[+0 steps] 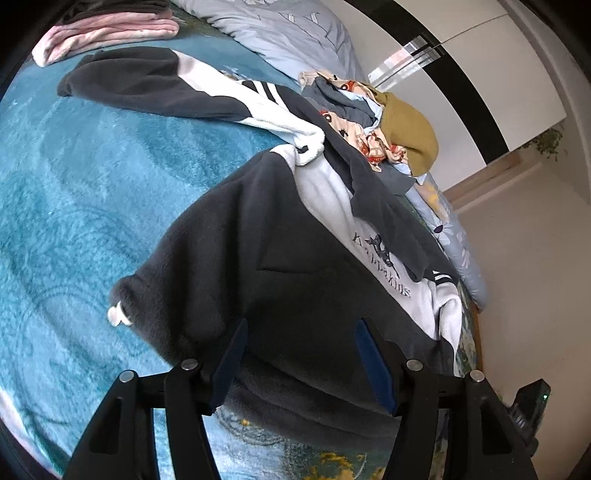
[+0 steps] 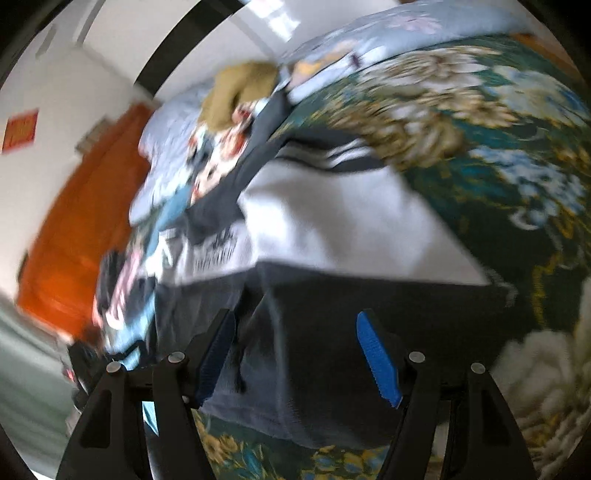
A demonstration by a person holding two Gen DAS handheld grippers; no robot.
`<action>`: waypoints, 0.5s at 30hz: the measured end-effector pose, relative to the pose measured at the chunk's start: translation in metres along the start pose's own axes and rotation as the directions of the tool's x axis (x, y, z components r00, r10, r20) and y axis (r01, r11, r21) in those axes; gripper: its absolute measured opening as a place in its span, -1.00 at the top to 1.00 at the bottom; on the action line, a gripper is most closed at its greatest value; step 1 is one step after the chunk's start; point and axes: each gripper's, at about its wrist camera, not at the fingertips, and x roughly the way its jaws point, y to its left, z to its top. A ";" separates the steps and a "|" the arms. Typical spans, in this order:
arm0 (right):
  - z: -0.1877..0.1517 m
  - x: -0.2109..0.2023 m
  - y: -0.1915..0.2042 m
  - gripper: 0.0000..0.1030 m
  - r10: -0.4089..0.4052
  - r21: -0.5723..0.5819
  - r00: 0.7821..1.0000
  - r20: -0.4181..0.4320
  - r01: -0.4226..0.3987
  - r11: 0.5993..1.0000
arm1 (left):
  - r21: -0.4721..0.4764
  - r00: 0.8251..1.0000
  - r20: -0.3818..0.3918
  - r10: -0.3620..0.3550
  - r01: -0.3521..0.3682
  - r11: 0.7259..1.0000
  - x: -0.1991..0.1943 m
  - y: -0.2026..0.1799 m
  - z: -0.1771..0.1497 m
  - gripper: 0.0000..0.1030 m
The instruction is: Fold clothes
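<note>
A dark grey and white fleece jacket (image 1: 280,280) lies spread on the bed, its printed white chest panel (image 1: 369,240) facing up. One sleeve (image 1: 147,88) stretches away to the upper left. My left gripper (image 1: 303,326) hovers over the jacket's dark hem, its blue pads apart and nothing pinched between them. The right wrist view is blurred by motion. It shows the same jacket (image 2: 332,221), and my right gripper (image 2: 297,315) stands open over its dark lower part (image 2: 388,325). Whether either gripper touches the cloth I cannot tell.
A heap of unfolded clothes (image 1: 354,122) topped by a mustard garment (image 1: 410,136) sits beyond the jacket. Folded pink clothes (image 1: 110,33) lie at the far left on the teal blanket (image 1: 74,184). The bed edge and floor (image 1: 535,277) are at right. An orange door (image 2: 85,229) shows.
</note>
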 end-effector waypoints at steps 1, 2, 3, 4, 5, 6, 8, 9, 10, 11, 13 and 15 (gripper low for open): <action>-0.004 0.006 0.005 -0.35 -0.020 -0.034 1.000 -0.021 0.020 0.999 | -0.001 1.000 -0.001 0.004 -0.004 1.000 0.000 0.000 0.000 -0.28; -0.009 0.013 0.011 -0.35 -0.070 -0.085 0.997 -0.039 0.066 0.994 | -0.001 1.000 -0.002 0.006 -0.006 1.000 0.000 0.000 -0.002 -0.28; -0.015 0.018 0.017 -0.35 -0.133 -0.140 0.990 -0.041 0.126 0.982 | -0.002 1.000 -0.003 0.008 -0.008 1.000 -0.001 0.000 -0.004 -0.28; -0.019 0.021 0.022 -0.35 -0.195 -0.193 0.980 -0.033 0.185 0.964 | -0.002 1.000 -0.001 0.011 -0.011 1.000 -0.001 0.000 -0.005 -0.28; -0.022 0.024 0.025 -0.28 -0.244 -0.233 0.969 -0.027 0.232 0.944 | -0.002 1.000 0.000 0.014 -0.014 1.000 -0.002 0.000 -0.005 -0.28; -0.024 0.026 0.028 -0.08 -0.289 -0.270 0.957 -0.021 0.273 0.923 | -0.005 1.000 0.000 0.015 -0.015 1.000 -0.002 0.000 -0.006 -0.28; -0.028 0.028 0.033 0.42 -0.378 -0.339 0.926 0.002 0.357 0.870 | -0.012 1.000 -0.002 0.017 -0.017 1.000 -0.002 0.000 -0.006 -0.28; -0.028 0.027 0.035 0.73 -0.416 -0.368 0.909 0.025 0.395 0.842 | -0.014 1.000 0.000 0.016 -0.016 1.000 -0.002 0.000 -0.006 -0.28; -0.027 0.025 0.035 0.75 -0.443 -0.385 0.896 0.045 0.424 0.820 | -0.015 1.000 0.000 0.015 -0.015 1.000 -0.002 0.000 -0.007 -0.28; -0.025 0.023 0.035 0.75 -0.463 -0.395 0.884 0.062 0.448 0.802 | -0.017 1.000 -0.001 0.015 -0.015 1.000 -0.003 0.000 -0.007 -0.28; -0.017 0.017 0.034 0.76 -0.511 -0.418 0.852 0.112 0.507 0.754 | -0.018 1.000 -0.001 0.013 -0.013 1.000 -0.005 0.001 -0.007 -0.28; -0.005 0.008 0.034 0.79 -0.573 -0.437 0.796 0.195 0.594 0.675 | -0.020 1.000 -0.001 0.012 -0.012 1.000 -0.006 0.002 -0.007 -0.28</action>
